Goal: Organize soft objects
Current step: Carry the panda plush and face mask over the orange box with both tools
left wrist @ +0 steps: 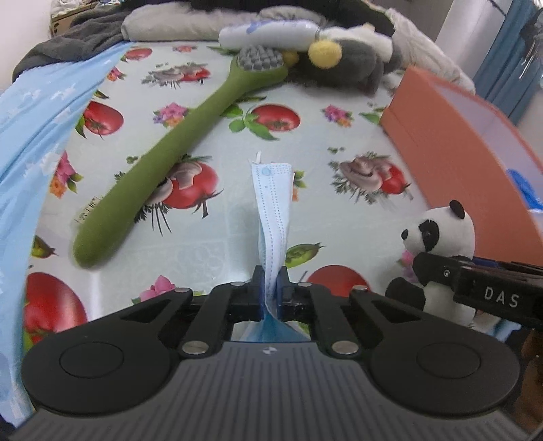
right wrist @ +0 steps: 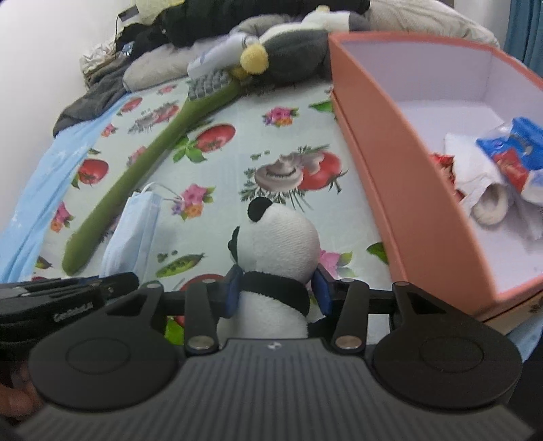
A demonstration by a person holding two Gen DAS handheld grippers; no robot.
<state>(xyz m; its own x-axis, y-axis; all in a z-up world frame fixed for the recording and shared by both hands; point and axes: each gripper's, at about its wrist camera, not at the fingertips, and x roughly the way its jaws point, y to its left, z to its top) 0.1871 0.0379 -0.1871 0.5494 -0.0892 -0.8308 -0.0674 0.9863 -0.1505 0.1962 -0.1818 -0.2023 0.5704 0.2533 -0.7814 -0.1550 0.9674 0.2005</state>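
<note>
One face mask (left wrist: 273, 210), one panda plush (right wrist: 276, 257), one green brush (left wrist: 176, 149), one orange box (right wrist: 400, 176), two grippers.

A home, likely a bedroom — a surface under a vegetable-print cover (left wrist: 210, 101), with rumpled dark clothes (left wrist: 64, 44), a pillow (left wrist: 163, 25) and plush toys (left wrist: 353, 57) heaped behind, and a blue curtain (left wrist: 505, 61) at the wall.

A bed takes up most of the room, spread with a pale sheet (left wrist: 210, 112) printed with tomatoes, mushrooms and flowers. A light blue cloth (left wrist: 37, 112) lies along its left edge. Dark clothes (right wrist: 210, 20) and a grey pillow (left wrist: 169, 23) are heaped at the far end. A white wall (right wrist: 44, 51) stands left, a blue curtain (left wrist: 502, 61) right.
</note>
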